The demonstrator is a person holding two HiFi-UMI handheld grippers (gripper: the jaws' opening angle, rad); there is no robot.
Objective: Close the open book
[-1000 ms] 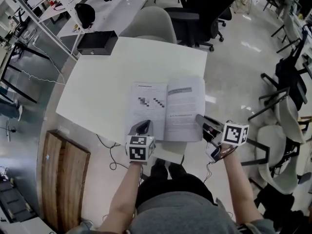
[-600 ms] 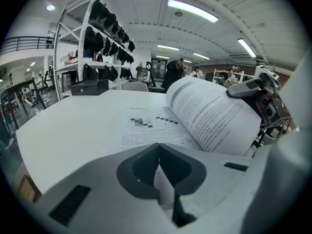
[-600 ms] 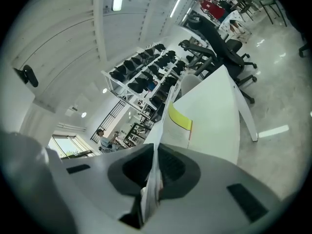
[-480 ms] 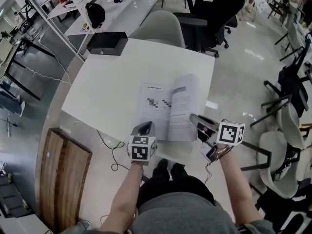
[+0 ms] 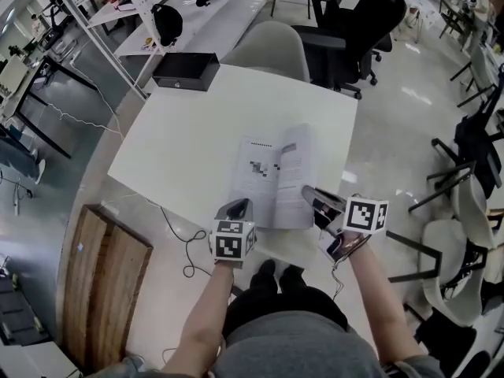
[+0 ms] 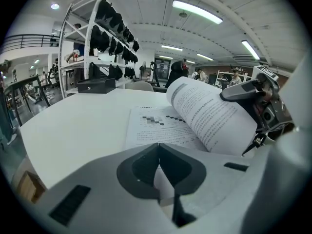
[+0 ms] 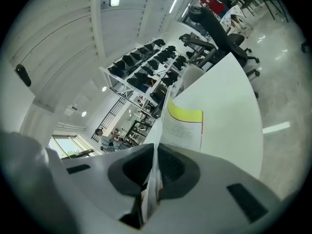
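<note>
Two chairs, a grey chair [image 5: 268, 50] and a black chair [image 5: 346, 22], stand past the table [image 5: 181, 140], far ahead of both grippers. A black box [image 5: 186, 71] sits on the table's far corner, ahead and left of them. The book [image 5: 264, 181] lies open just ahead of the left gripper [image 5: 236, 208], whose jaws are pressed together, tips by the left page's near edge. The right gripper [image 5: 309, 194] is clamped on the book's right half, which stands lifted off the table and curls toward the left page.
</note>
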